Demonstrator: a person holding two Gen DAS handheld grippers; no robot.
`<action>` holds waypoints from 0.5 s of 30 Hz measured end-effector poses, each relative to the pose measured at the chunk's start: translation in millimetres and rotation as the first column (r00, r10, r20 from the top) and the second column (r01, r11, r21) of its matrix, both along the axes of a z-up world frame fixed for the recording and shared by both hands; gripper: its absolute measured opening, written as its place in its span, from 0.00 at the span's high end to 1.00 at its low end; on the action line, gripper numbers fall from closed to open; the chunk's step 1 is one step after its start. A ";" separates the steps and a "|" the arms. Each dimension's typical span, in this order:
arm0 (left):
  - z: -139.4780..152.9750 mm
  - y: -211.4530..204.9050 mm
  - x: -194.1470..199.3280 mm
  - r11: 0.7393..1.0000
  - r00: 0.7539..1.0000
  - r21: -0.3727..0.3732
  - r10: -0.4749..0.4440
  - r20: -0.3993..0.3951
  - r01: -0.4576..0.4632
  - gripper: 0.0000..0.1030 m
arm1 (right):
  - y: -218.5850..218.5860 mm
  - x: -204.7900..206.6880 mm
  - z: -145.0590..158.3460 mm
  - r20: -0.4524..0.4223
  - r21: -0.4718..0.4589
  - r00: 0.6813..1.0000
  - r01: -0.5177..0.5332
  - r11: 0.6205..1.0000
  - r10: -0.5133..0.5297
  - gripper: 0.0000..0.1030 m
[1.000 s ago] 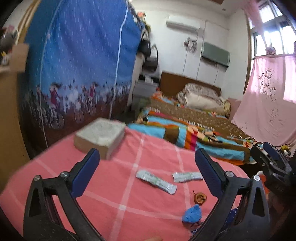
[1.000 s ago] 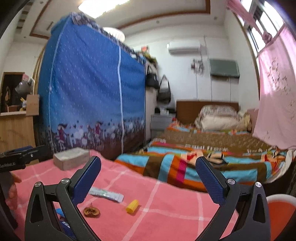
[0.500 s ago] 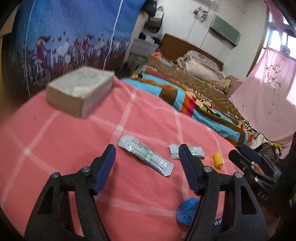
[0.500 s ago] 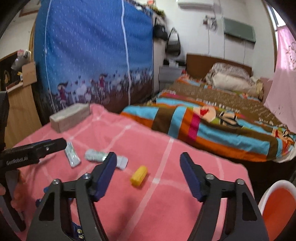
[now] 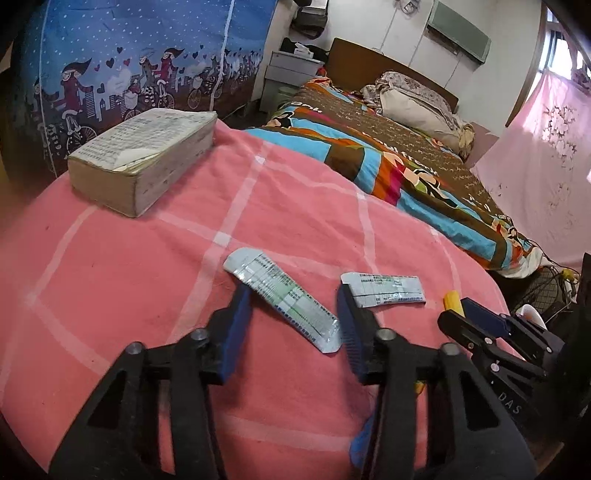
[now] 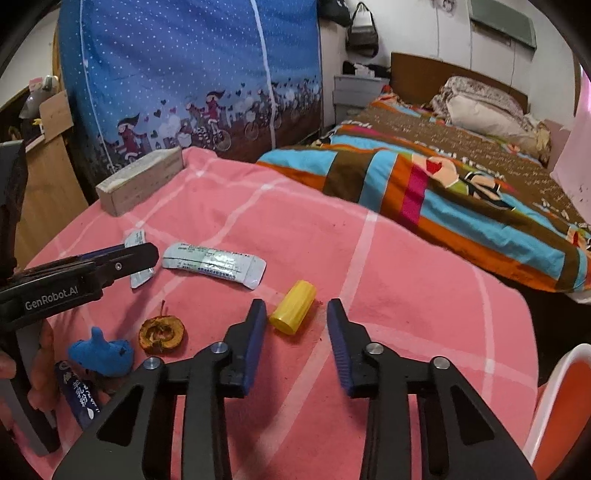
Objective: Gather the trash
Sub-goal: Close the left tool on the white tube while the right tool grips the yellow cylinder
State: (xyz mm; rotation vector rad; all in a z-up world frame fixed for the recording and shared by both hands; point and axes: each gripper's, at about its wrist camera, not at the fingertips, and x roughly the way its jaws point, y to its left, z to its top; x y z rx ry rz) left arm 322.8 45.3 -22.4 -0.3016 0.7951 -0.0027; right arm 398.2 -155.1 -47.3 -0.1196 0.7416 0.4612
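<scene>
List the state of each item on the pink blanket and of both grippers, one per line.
Left gripper: open, jaws just closing, astride the long wrapper.
Right gripper: open, jaws just closing, yellow cap between them, not pinched.
Short wrapper: lying flat, torn open.
Book: closed, lying flat, cover corner curled.
Fruit slice: dried, lying flat.
Blue scrap: crumpled.

Pink checked cloth point(image 6: 332, 236) w/ book point(image 5: 144, 155), 2 wrappers point(image 6: 214, 264), yellow cap point(image 6: 293, 312).

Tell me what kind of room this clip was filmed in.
Most likely a home bedroom: a made bed with a striped blanket and pillows, a blue fabric wardrobe, and handbags hanging on the wall.
</scene>
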 end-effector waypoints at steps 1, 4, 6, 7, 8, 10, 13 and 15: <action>-0.2 1.2 0.3 1.000 1.000 -0.001 0.004 -0.001 -0.004 0.61 | -0.6 0.7 -0.3 -0.006 0.004 1.000 -0.001 1.000 0.001 0.75; -0.9 3.3 -0.6 1.000 1.000 -0.010 0.011 0.000 -0.011 0.73 | -1.6 2.4 -1.5 -0.019 0.010 1.000 -0.005 1.000 0.005 0.82; -1.3 3.4 -0.8 1.000 1.000 -0.015 0.005 0.003 -0.005 0.76 | -2.0 2.6 -0.9 -0.022 0.015 1.000 -0.005 1.000 0.006 0.83; -1.0 2.9 -1.0 1.000 1.000 -0.016 0.004 0.005 -0.003 0.78 | -2.7 2.5 -0.9 -0.024 0.020 1.000 -0.007 1.000 0.008 0.84; -0.3 2.7 -2.1 1.000 1.000 -0.020 -0.002 0.012 0.002 0.80 | -2.3 2.7 -0.4 -0.023 0.021 1.000 -0.008 1.000 0.008 0.84; 2.1 1.8 -4.2 1.000 0.999 -0.027 -0.011 0.030 0.012 0.85 | -2.3 2.3 0.5 -0.021 0.025 1.000 -0.011 1.000 0.012 0.86; 8.0 -1.6 -11.0 1.000 0.997 -0.017 -0.024 0.073 0.025 0.92 | -2.6 -0.4 2.8 -0.004 0.032 1.000 -0.017 0.999 0.017 0.86; 12.6 -4.9 -16.9 1.000 0.993 -0.001 -0.030 0.112 0.030 0.92 | -4.1 -4.8 6.3 0.026 0.035 1.000 -0.014 0.999 0.013 0.87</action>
